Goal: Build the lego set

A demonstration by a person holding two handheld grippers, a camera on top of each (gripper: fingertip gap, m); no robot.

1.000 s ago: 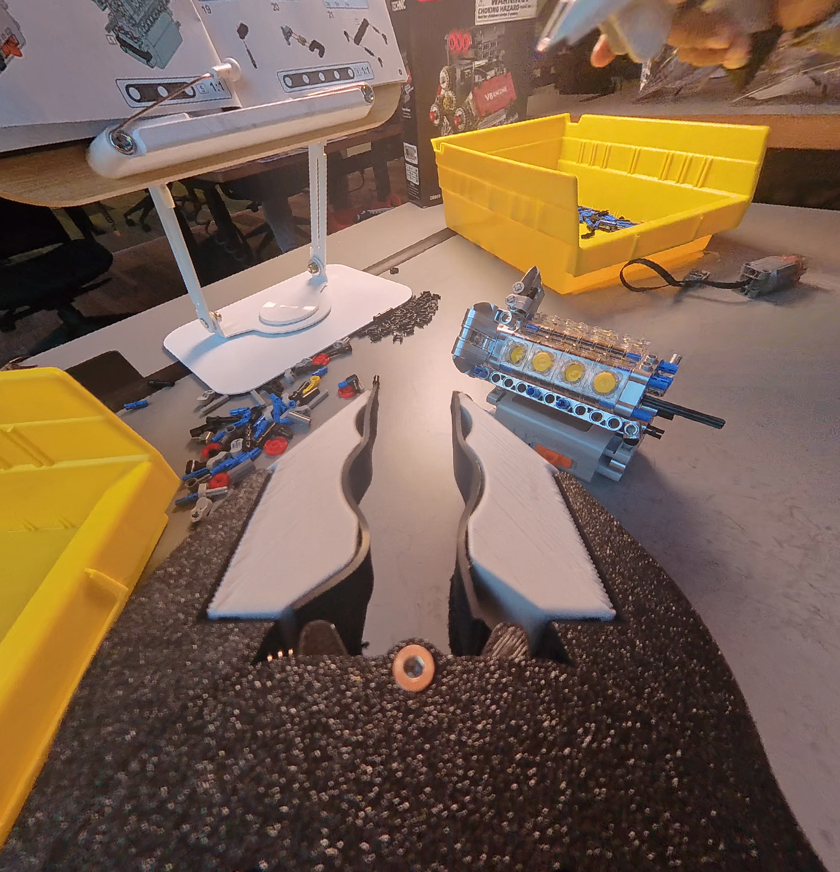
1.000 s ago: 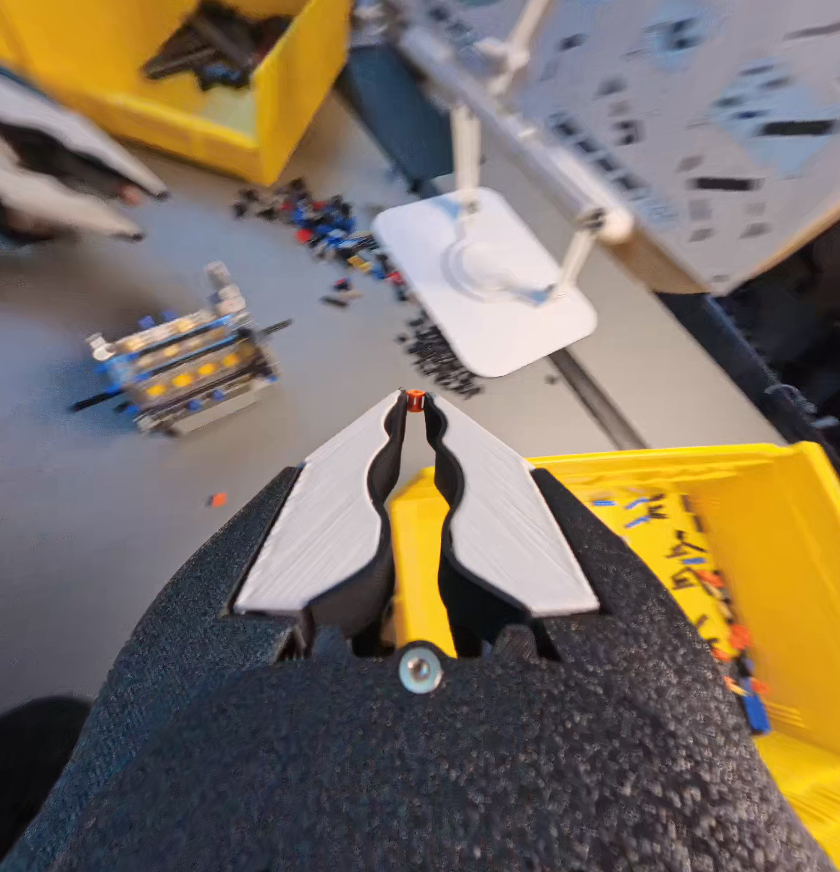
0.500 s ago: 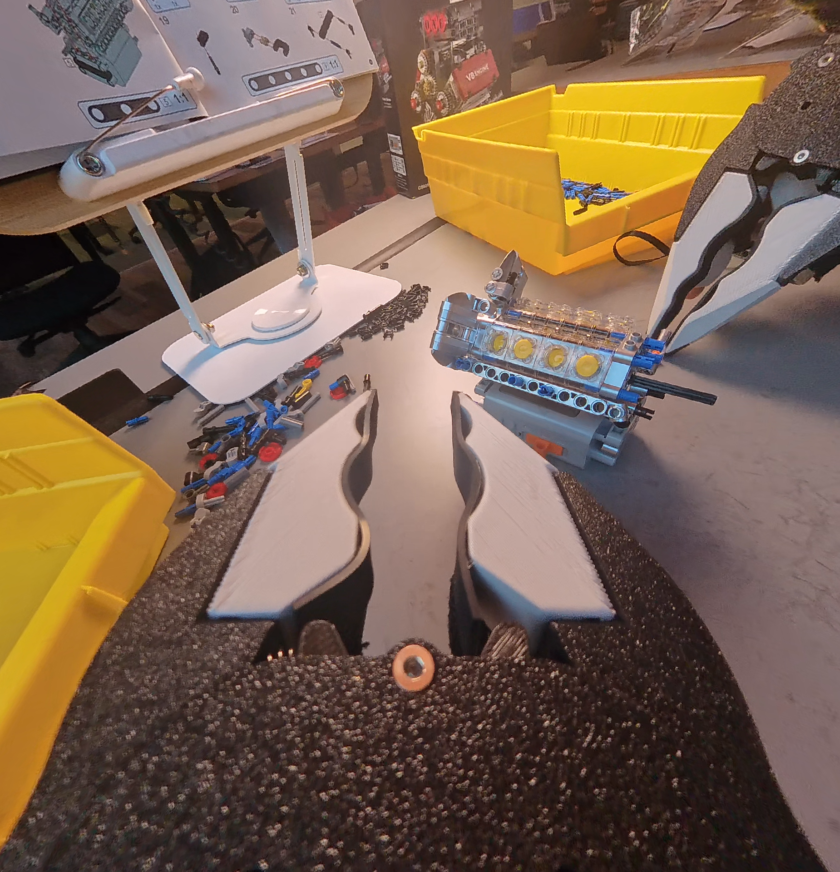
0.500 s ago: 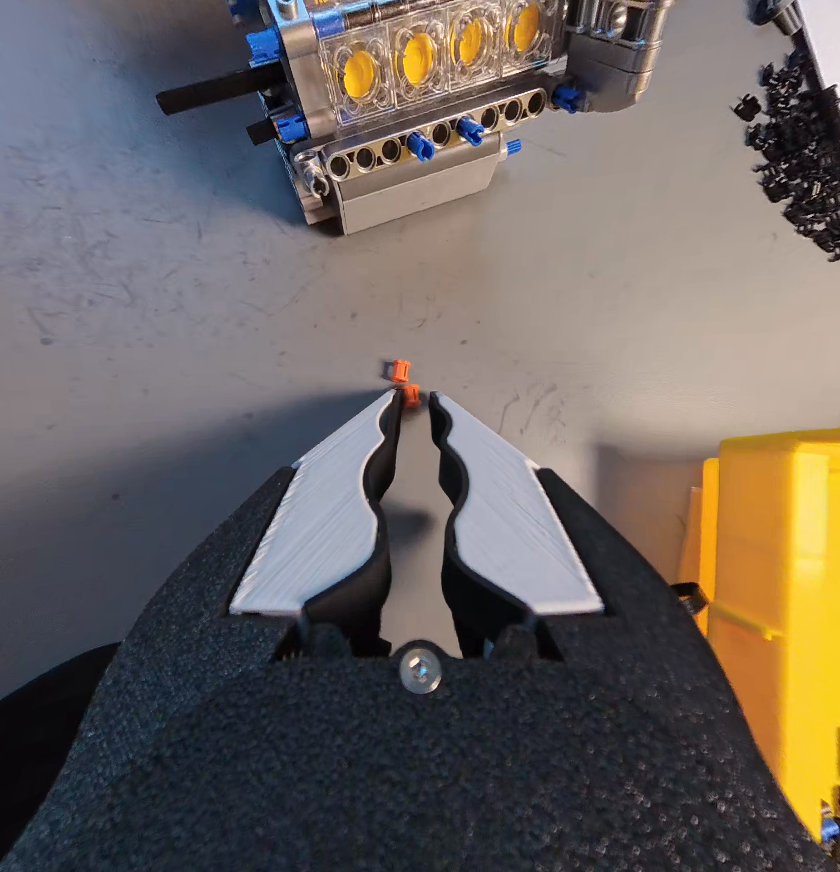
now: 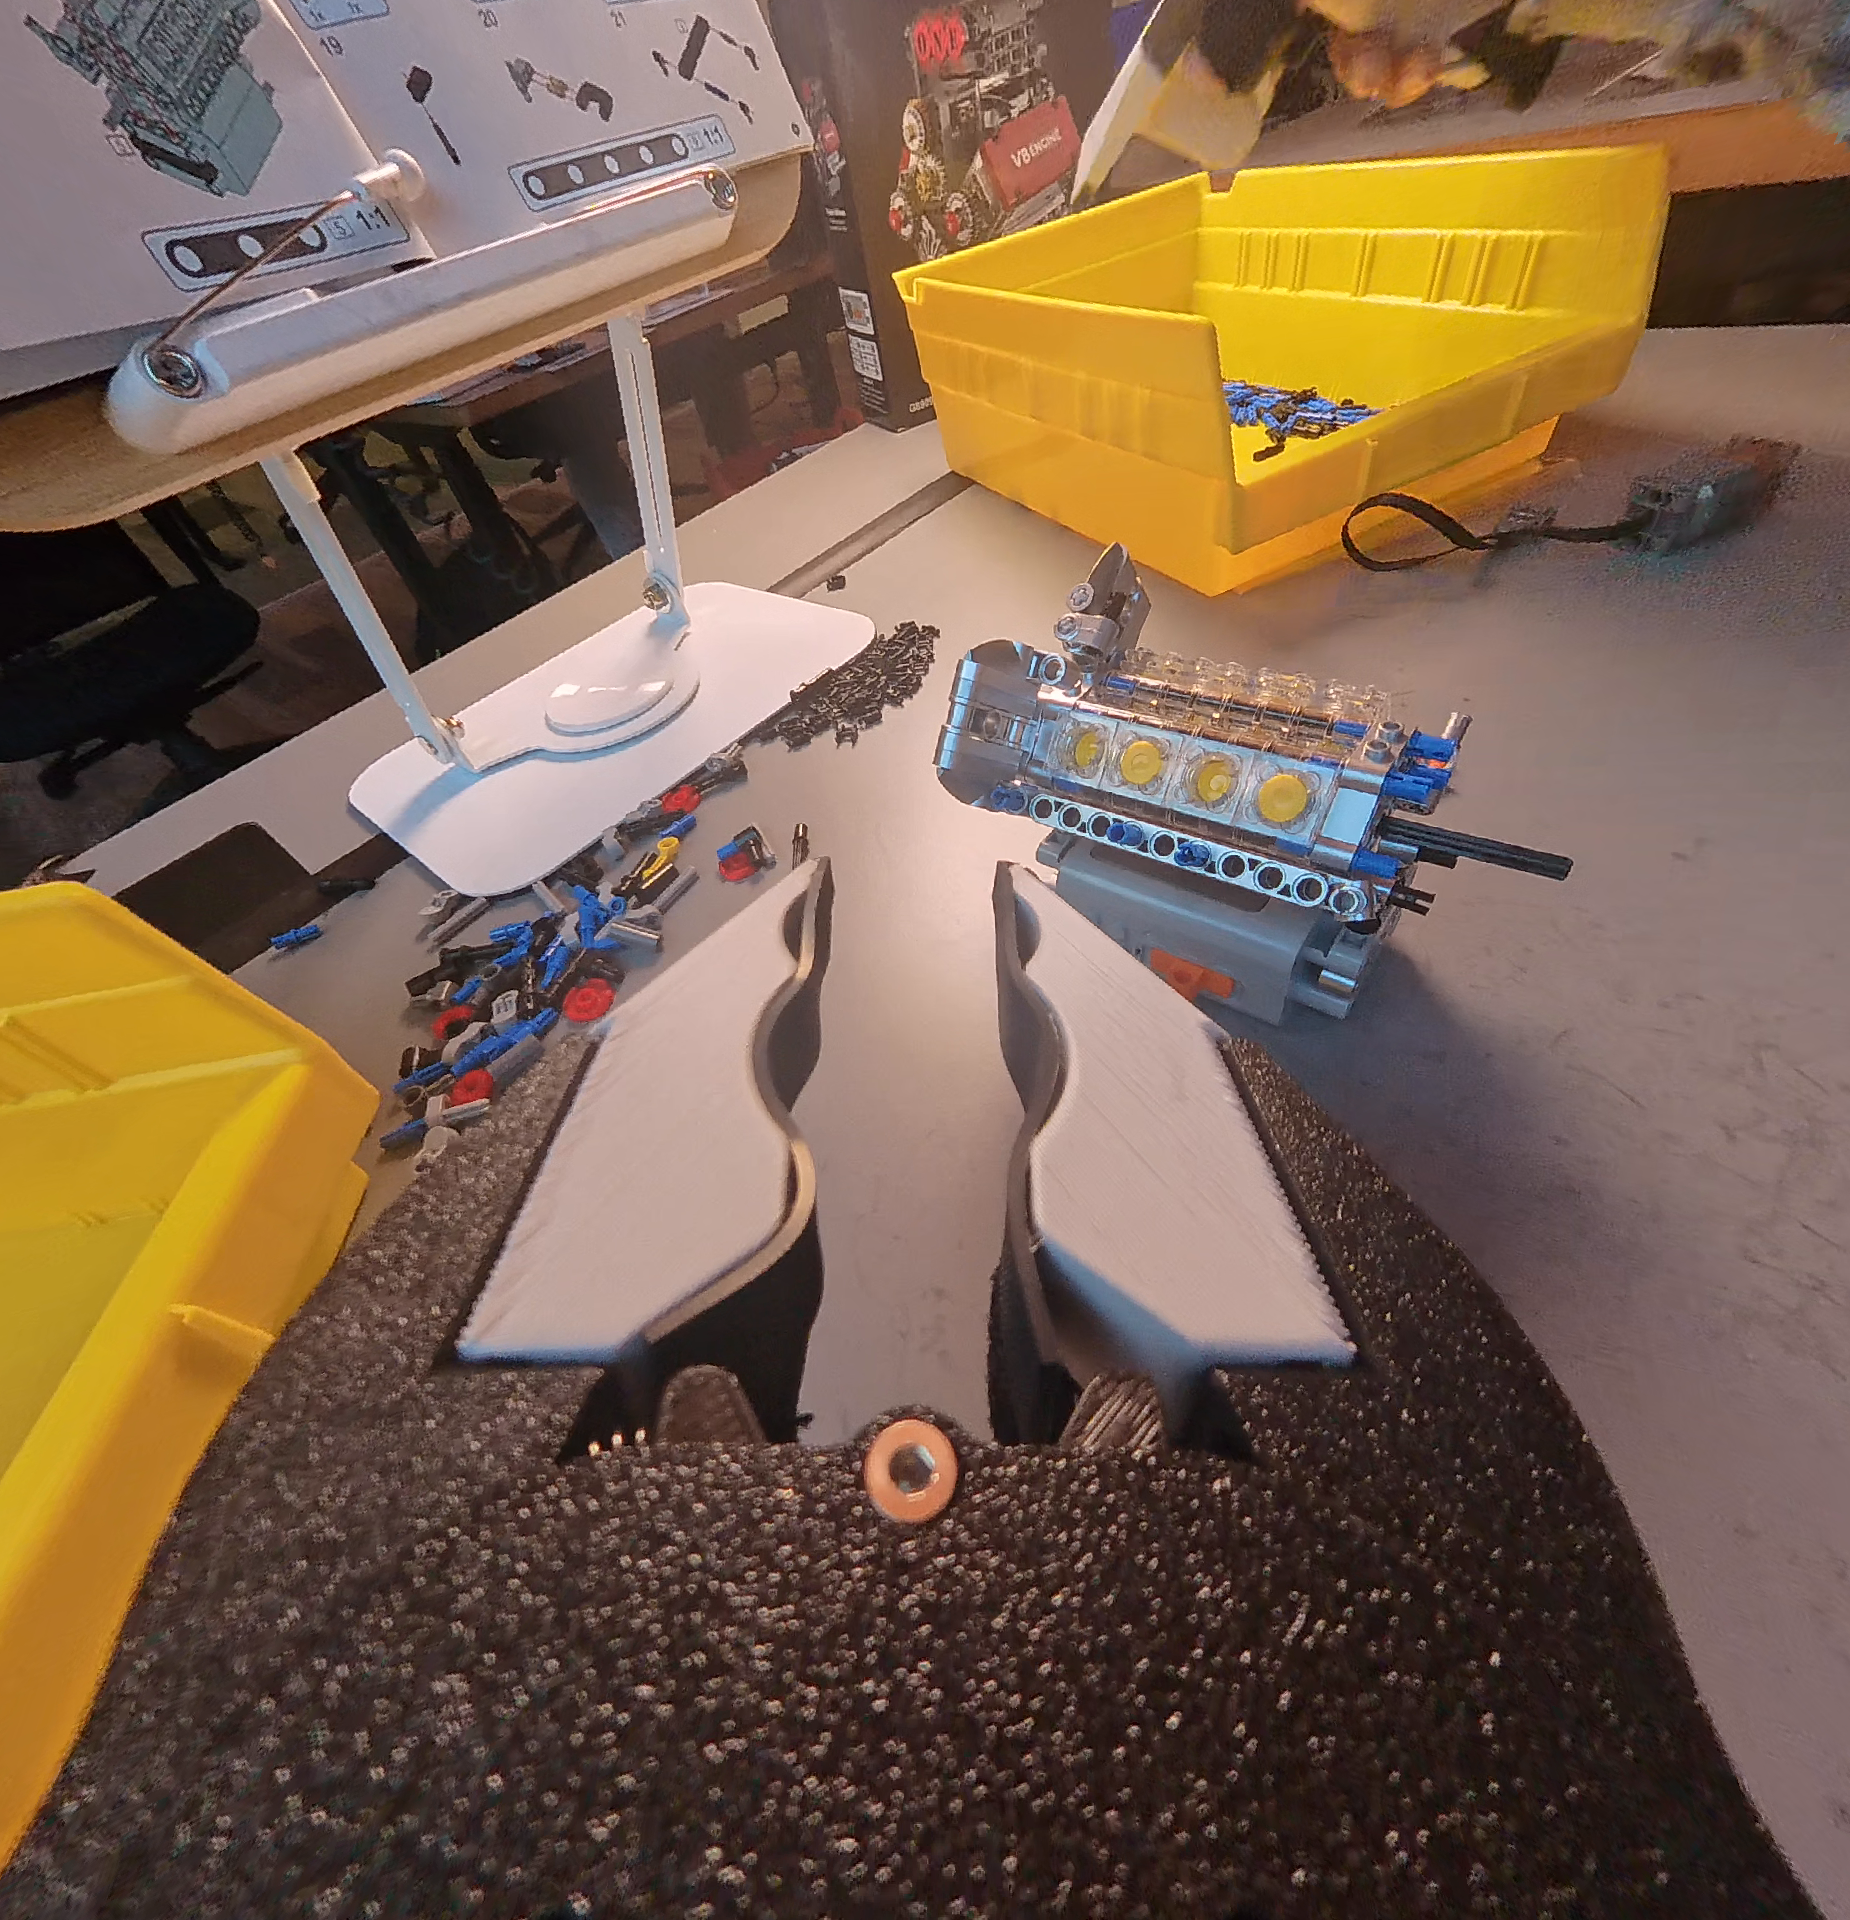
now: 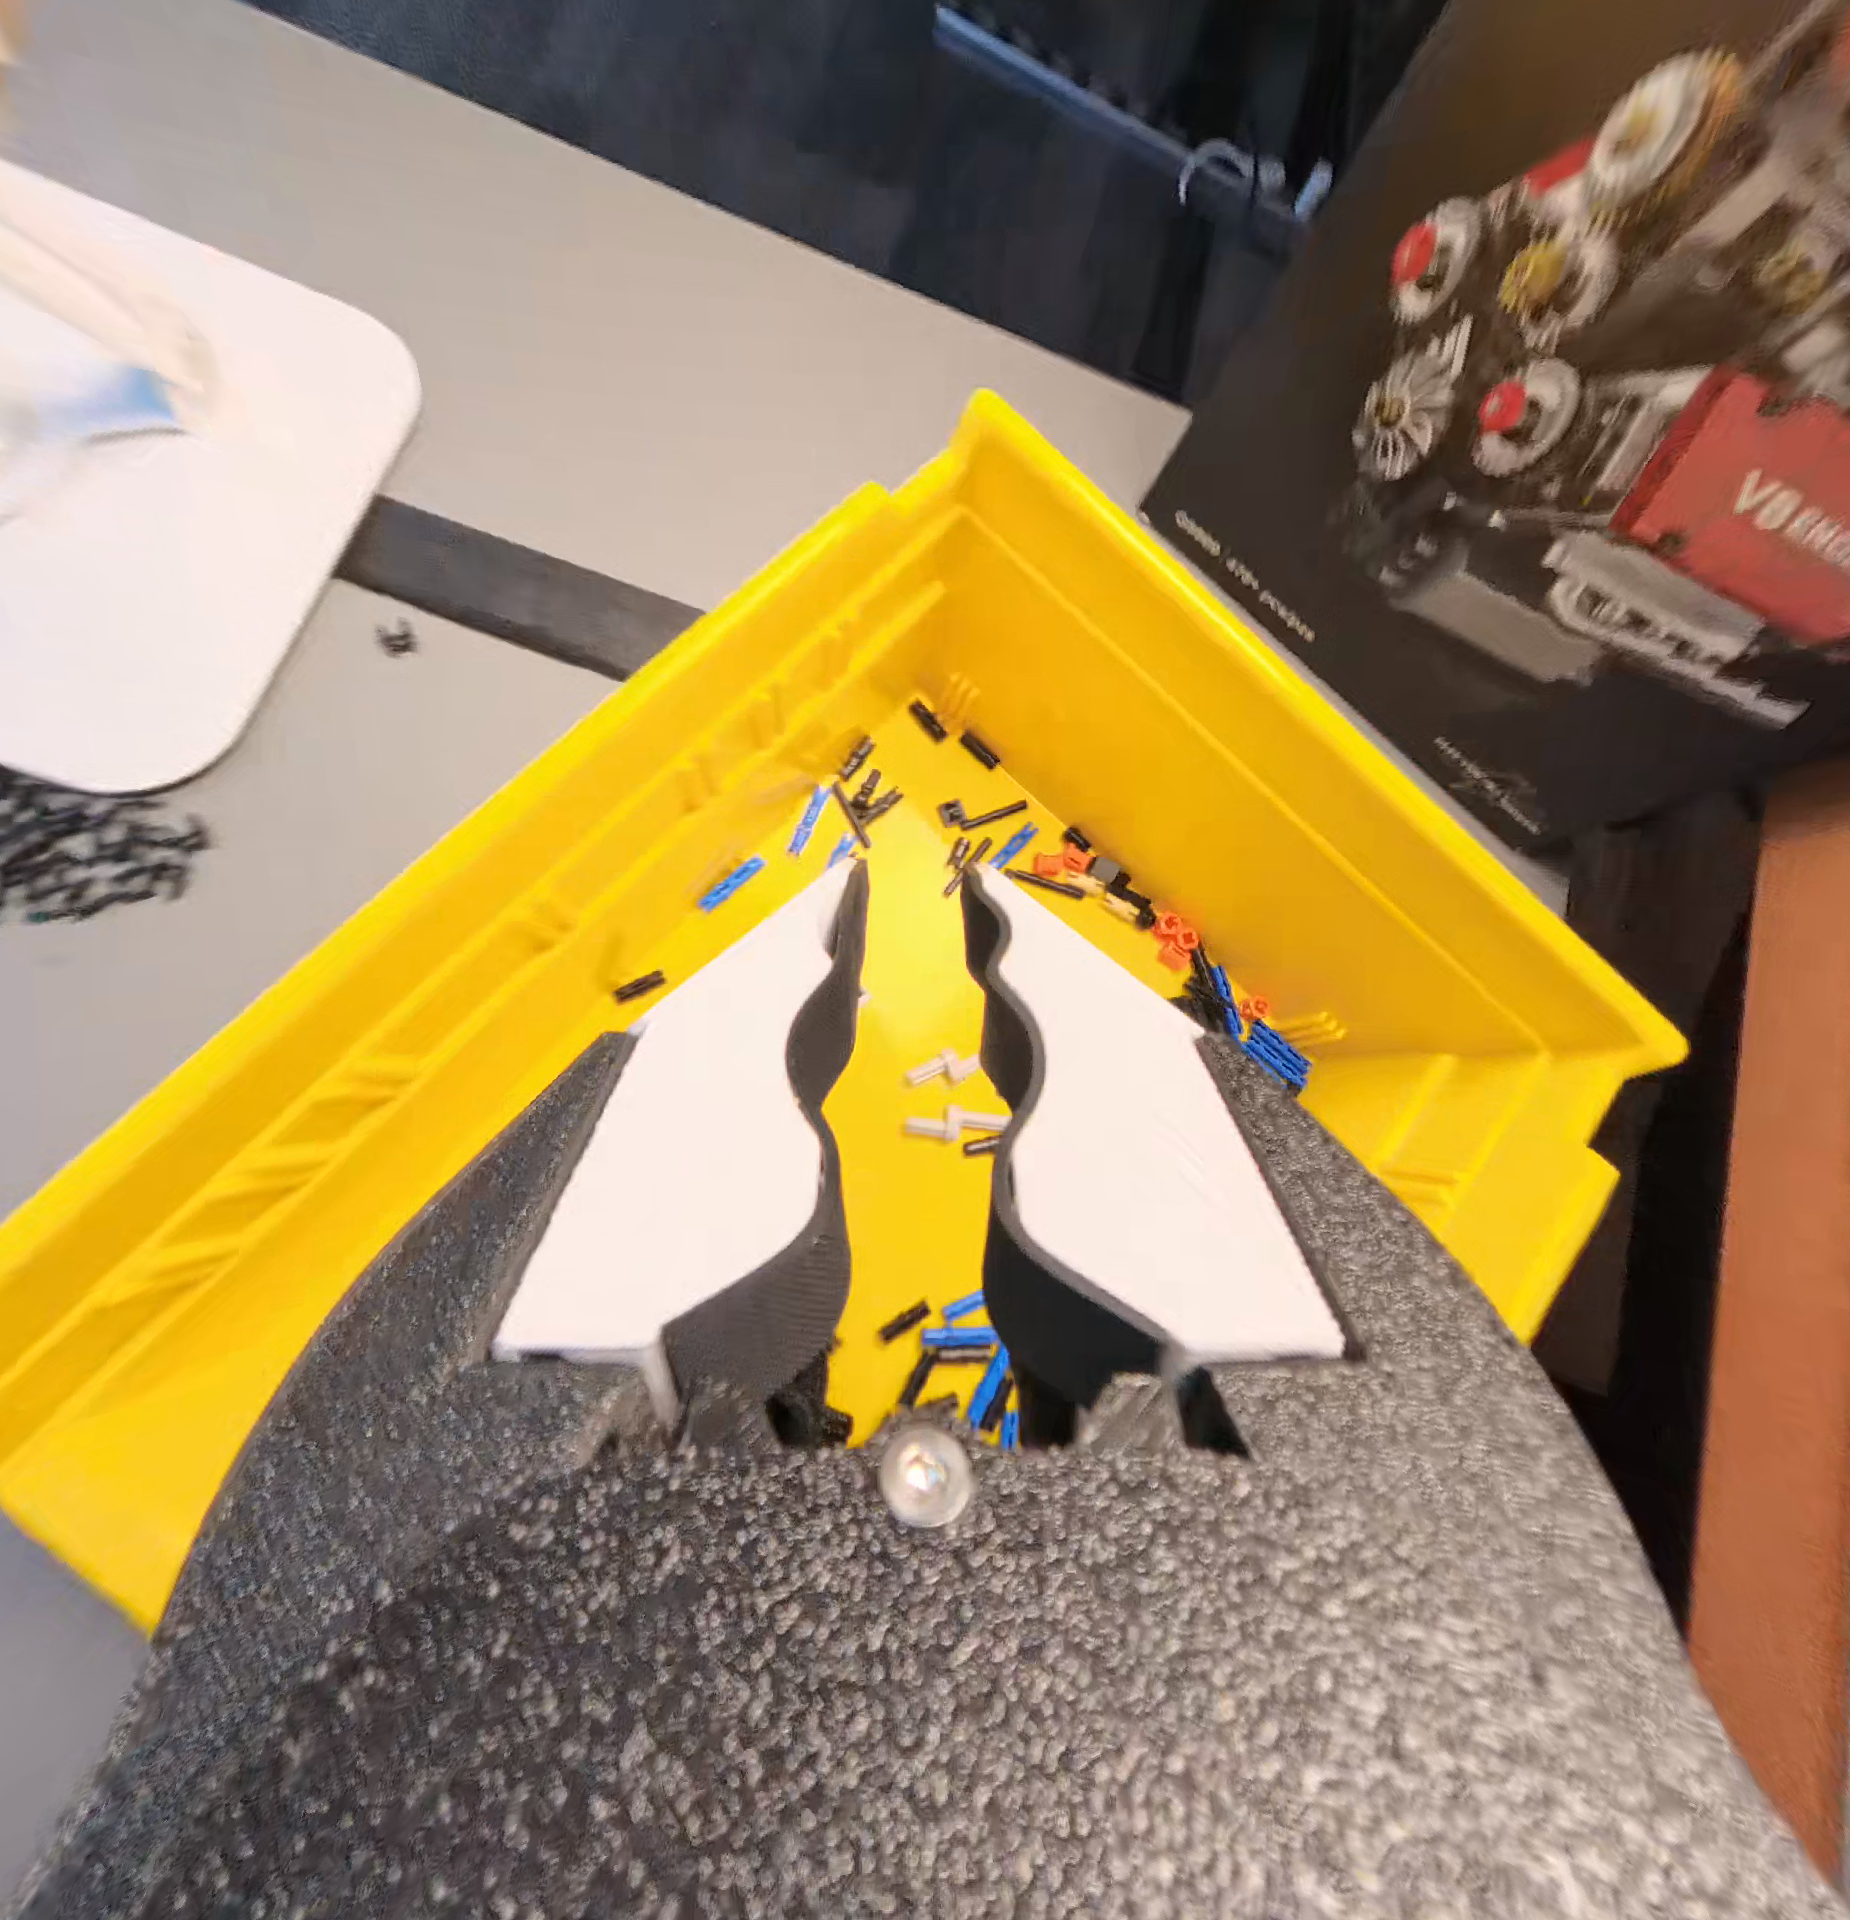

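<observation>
Yellow plastic bin (image 6: 1264,831) sits right under the right gripper (image 6: 910,883), jaws spread and empty above loose blue, black and orange pins (image 6: 1170,930) piled against its far wall. Left gripper (image 5: 910,883) hovers spread over bare grey bench (image 5: 1575,1143), brick-built engine model (image 5: 1181,800) just beside it.
</observation>
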